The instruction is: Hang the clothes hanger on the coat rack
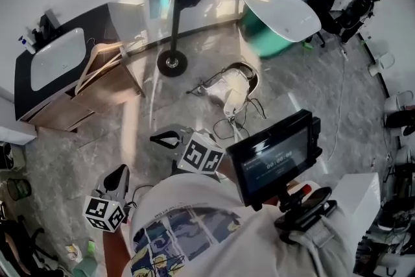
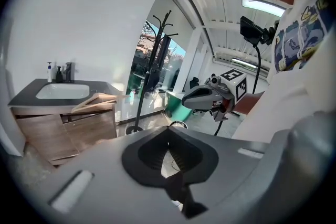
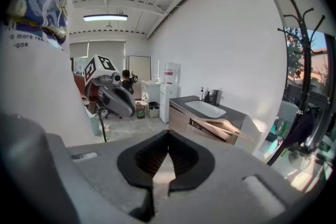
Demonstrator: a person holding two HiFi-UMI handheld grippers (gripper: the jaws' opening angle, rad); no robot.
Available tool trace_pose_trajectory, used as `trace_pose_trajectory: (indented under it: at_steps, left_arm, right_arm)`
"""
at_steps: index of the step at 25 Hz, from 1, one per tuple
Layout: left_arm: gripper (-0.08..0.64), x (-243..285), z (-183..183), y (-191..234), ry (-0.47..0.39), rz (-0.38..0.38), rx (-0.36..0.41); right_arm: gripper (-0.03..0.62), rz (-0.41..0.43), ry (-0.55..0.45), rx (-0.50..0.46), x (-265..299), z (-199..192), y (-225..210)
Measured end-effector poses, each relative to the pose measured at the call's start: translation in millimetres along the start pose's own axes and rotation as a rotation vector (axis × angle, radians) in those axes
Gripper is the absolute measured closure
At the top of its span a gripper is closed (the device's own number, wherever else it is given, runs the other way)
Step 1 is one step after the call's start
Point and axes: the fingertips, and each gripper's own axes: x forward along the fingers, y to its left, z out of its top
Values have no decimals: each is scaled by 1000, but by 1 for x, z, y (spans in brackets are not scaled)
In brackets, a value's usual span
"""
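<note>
L hand-held gripper [image 1: 117, 177], R hand-held gripper [image 1: 166, 138]: both clenched, empty. Wooden clothes hanger [image 1: 97, 65] lies on table [image 1: 24, 78], approx 9 o'clock from coat rack [image 1: 176, 16] base.

Head view stares steeply down; both gripper views look across the room, sharing the far table [image 1: 107, 93] and coat rack [image 1: 176, 16].

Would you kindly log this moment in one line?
stage: pre-pickup | hanger: on vanity | left tongs: shut, empty | right tongs: shut, empty | coat rack: upright
</note>
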Motion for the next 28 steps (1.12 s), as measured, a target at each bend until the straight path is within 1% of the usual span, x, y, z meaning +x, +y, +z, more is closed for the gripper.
trace_pose_trajectory:
  at_steps: [2,4,8,12,15,19,24,28]
  left_arm:
    - [558,11,11,5,4,21,-7]
    - [557,29,25,11,9,26,-8]
    - [557,67,54,31,1,52,-13]
    - [557,97,78,48,-11,99,-27]
    - [557,113,90,62,-25,126,-44]
    - [549,122,99,83,-17,107,-60]
    - [546,130,117,135,-15,80,-67]
    - [546,125,138,183,-17,64,-52]
  right_arm:
    - [589,14,-20,6,-2,4,-17]
    - [571,11,-26,6,-6,4,-39]
    - [540,6,-13,-12,3,-4,-97]
    - [514,19,31,-75,20,-17,-155]
    - [506,15,77,-106,39,-29,-193]
    - [494,-28,146,-132,75,-41,-244]
    - [489,-110,256,-194,135,-47,-318]
    - [483,-125,335,-242,195,-52,-371]
